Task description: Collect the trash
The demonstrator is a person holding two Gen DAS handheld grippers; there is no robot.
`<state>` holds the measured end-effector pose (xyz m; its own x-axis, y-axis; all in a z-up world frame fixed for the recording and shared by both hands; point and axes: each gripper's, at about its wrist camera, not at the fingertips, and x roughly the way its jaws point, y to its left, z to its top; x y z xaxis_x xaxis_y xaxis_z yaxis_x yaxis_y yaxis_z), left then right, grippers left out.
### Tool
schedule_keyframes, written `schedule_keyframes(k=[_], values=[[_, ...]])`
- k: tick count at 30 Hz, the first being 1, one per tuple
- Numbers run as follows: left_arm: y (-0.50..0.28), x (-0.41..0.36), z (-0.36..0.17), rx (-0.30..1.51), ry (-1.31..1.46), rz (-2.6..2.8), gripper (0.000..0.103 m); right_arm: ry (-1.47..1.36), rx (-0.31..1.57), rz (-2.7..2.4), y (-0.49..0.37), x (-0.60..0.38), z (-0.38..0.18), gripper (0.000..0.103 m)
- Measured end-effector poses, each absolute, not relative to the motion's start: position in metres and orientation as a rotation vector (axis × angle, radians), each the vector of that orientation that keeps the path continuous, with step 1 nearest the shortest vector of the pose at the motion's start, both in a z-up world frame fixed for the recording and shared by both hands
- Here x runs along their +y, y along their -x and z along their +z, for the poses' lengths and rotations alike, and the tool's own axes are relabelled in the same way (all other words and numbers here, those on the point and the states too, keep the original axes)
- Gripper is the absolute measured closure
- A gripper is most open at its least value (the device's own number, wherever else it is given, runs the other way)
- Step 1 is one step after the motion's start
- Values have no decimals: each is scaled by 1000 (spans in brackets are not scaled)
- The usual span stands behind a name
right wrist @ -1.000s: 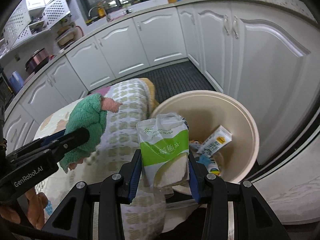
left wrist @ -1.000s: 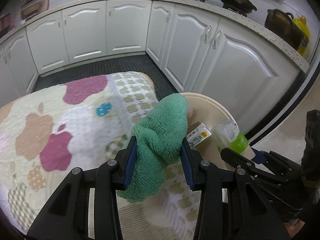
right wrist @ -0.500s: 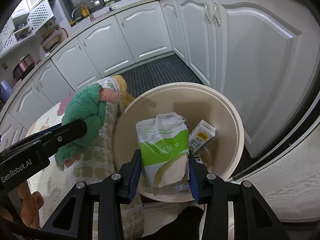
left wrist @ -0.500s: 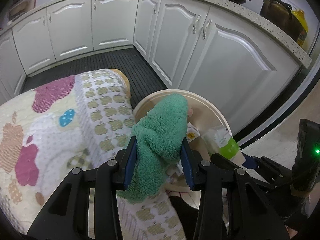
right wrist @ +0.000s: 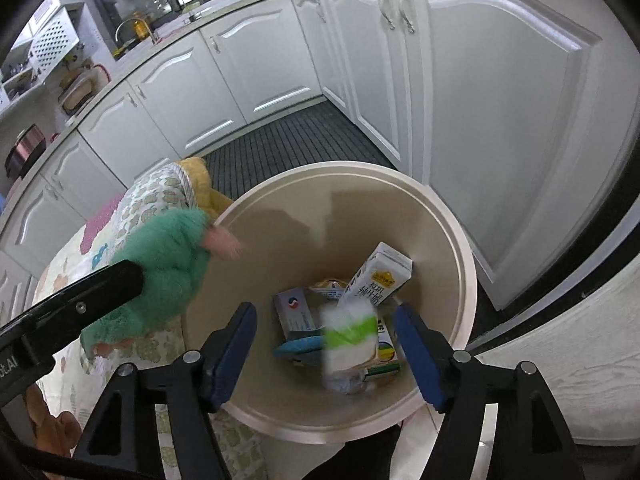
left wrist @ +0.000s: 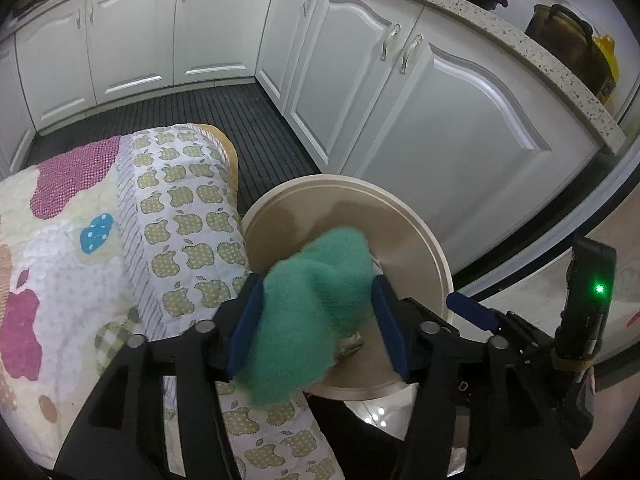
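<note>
A round beige trash bin (right wrist: 460, 240) stands on the floor beside a quilt-covered surface. My right gripper (right wrist: 326, 340) is open above the bin. A green-and-white snack bag (right wrist: 350, 336), blurred, is free between the jaws and falls among cartons, one a white milk carton (right wrist: 380, 276). My left gripper (left wrist: 316, 320) is over the bin's near rim (left wrist: 432, 248), and its jaws have spread. The green fluffy plush toy (left wrist: 312, 316), blurred, sits loose between them; it also shows in the right wrist view (right wrist: 160, 264).
White kitchen cabinets (left wrist: 440, 120) curve around the back and right. A dark ribbed floor mat (left wrist: 180, 108) lies in front of them. The apple-pattern quilt (left wrist: 120, 240) covers the surface at the left, against the bin. Pots (left wrist: 568, 40) stand on the counter.
Both grippers moved over the bin. My right gripper opened and let go of the snack bag, which drops into the bin. My left gripper's jaws widened around the plush toy.
</note>
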<state>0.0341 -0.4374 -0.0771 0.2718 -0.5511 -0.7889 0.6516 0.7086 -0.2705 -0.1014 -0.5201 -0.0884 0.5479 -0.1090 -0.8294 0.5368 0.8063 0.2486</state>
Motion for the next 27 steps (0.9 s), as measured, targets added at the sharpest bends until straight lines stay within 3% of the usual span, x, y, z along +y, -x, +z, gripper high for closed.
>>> schedule_keyframes(k=[2,23,27], values=[[-34,-435,-76,1004,-114,-807,39,-523,923,-404,103,-517,-89,34],[-7,-379,-51,834,-158,-709,39,-473,849,-415,136,-476,-57,30],[1,-365,-41,793,-136,-705,26,-441,818,-418,141,-464,-41,29]])
